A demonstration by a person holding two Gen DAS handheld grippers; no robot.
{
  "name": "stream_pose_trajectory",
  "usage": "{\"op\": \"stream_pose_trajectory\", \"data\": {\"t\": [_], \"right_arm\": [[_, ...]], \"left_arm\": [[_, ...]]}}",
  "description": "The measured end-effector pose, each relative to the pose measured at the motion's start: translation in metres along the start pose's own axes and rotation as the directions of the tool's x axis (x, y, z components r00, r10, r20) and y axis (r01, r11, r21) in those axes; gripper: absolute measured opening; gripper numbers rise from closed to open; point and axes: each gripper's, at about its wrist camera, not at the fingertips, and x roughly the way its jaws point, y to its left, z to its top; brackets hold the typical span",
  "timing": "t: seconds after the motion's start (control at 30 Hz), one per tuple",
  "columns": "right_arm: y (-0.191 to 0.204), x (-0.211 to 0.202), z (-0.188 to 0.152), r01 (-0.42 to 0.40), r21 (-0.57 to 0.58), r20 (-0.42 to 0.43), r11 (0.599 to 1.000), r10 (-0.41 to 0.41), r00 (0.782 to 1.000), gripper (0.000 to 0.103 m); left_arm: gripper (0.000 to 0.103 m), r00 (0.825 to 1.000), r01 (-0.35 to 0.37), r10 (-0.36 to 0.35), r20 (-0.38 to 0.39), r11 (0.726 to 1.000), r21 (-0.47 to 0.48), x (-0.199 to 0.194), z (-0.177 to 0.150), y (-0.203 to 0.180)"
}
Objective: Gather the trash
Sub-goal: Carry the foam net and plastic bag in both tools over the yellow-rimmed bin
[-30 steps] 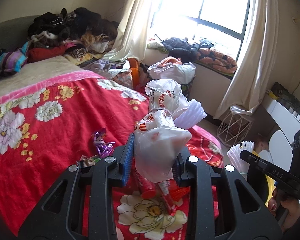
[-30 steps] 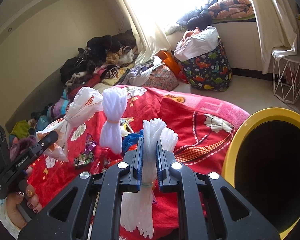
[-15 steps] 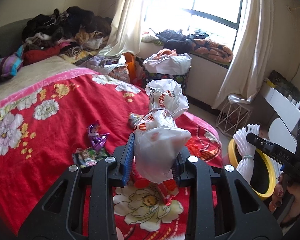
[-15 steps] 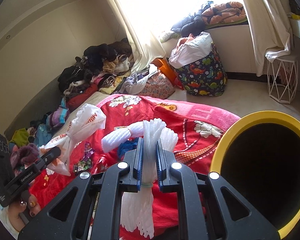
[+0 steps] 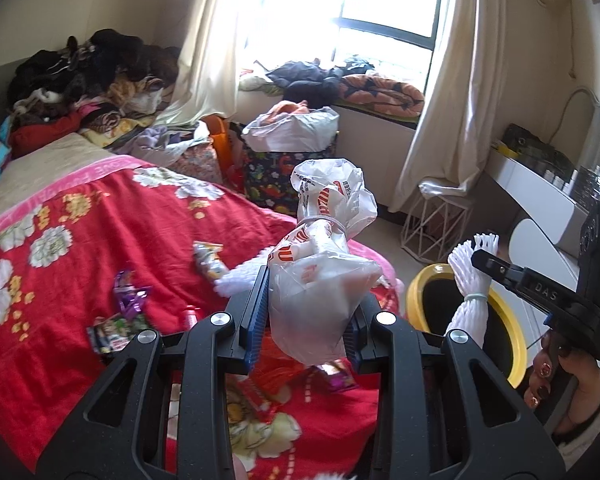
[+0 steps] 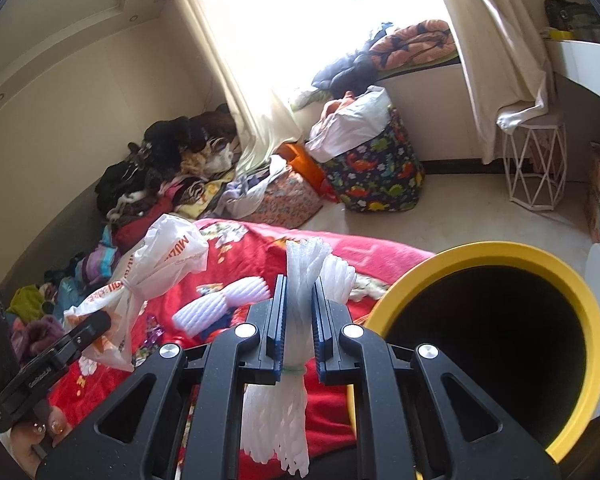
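Note:
My left gripper [image 5: 306,320] is shut on a knotted white plastic bag [image 5: 320,276] with orange print, held above the red bed. It also shows in the right wrist view [image 6: 148,280]. My right gripper [image 6: 298,320] is shut on a bundle of white foam netting [image 6: 300,292], tied with a band, held just left of the rim of the yellow bin [image 6: 496,256]. The bundle [image 5: 470,284] hangs over the bin [image 5: 420,284] in the left wrist view. Loose wrappers [image 5: 130,300] and another foam net [image 6: 224,300] lie on the blanket.
The red flowered blanket [image 5: 80,240] covers the bed. Clothes [image 5: 84,76] are piled at the bed's head. A dinosaur-print hamper [image 6: 376,172] and a white wire stool [image 6: 536,168] stand on the floor by the window. A white desk [image 5: 540,196] is at right.
Both grippers have drawn back from the bed and swung right towards the yellow bin. The bin's opening now fills more of the right wrist view. Both still hold their loads.

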Motion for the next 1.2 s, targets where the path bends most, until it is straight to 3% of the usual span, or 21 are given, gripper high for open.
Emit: {"op": "stream_pose_trajectory", "data": {"t": [0.57,1.2], "right_arm": [[-0.038,-0.026,0.009,0.108,0.019,0.080,0.994,-0.109,0.991,0.011],[-0.077,-0.039,0.008,0.206,0.075,0.098,0.976,-0.213,0.972,0.011]], "left_arm": [[0.025,0.995,0.094,-0.092,-0.030,0.994,0.062,0.020,-0.002,-0.047],[0.025,0.986,0.155,-0.147,-0.080,0.982,0.112,0.043,-0.010,-0.086]]}}
